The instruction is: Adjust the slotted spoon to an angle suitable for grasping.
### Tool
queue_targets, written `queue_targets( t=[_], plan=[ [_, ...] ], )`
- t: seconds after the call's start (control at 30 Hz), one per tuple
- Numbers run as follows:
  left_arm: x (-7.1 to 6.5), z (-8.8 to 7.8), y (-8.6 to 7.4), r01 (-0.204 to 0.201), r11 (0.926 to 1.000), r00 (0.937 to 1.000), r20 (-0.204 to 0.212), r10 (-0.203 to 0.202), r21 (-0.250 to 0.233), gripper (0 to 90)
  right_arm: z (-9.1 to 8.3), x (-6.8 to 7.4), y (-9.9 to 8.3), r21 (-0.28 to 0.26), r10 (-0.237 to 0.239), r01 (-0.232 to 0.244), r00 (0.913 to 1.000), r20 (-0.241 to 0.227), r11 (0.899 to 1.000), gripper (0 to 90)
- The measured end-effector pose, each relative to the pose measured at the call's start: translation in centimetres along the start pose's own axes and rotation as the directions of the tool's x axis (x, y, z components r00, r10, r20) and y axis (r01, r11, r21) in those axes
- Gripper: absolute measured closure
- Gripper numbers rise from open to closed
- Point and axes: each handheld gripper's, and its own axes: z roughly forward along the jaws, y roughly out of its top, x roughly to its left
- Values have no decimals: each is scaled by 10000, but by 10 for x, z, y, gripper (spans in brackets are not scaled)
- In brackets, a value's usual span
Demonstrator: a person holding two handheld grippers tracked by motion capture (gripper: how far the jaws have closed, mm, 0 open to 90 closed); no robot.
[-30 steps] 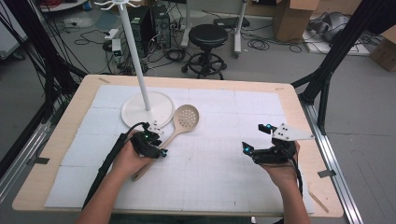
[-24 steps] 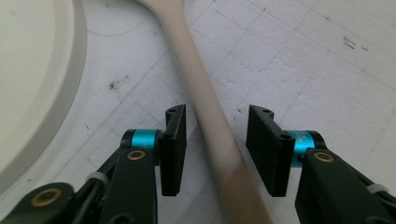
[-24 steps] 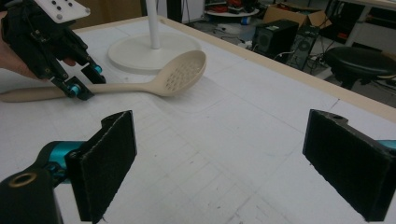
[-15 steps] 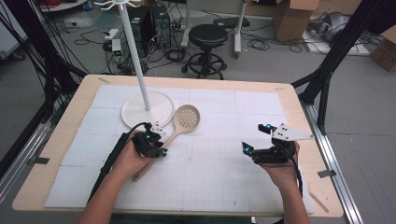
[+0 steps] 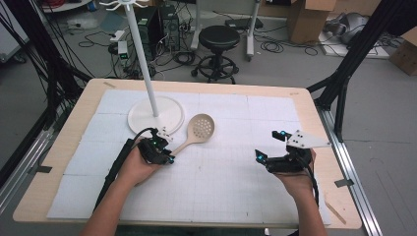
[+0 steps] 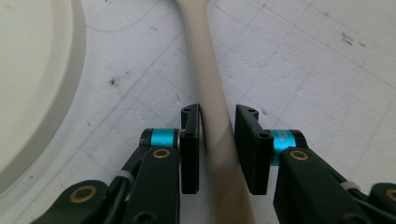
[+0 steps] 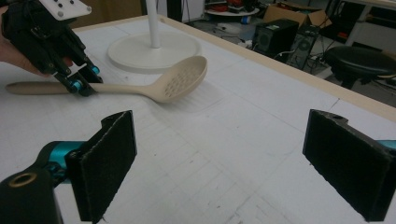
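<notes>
My left gripper (image 6: 217, 149) is a black linkage tool: two flat rectangular black fingers (image 6: 190, 149), each backed by a bright cyan metal collar, with brass-coloured pivot screws in the arms behind them. My right gripper (image 7: 233, 168) has broader fingers (image 7: 109, 161) faced with coarse dark padding, the same cyan collar and a brass screw at its left link. In the high view it carries a pale grey three-cornered plate (image 5: 306, 140) on top. A black cable (image 5: 114, 169) trails along my left forearm, which is bare.
</notes>
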Motion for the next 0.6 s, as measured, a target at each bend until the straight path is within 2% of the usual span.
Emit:
queue_targets(
  t=[0.13,0.27,0.6],
  plan=[
    [-1,0,0,-4,10000,10000,25,4,2,743,0,0,0,14,-15,15,10000,11,10000,88],
    [-1,0,-1,-120,9999,9994,324,120,-2,755,0,0,0,31,-31,31,10000,-6,10000,88],
    [-1,0,-2,-366,9993,9988,337,368,-63,748,0,1,0,77,41,-40,10000,-53,10000,88]
  ],
)
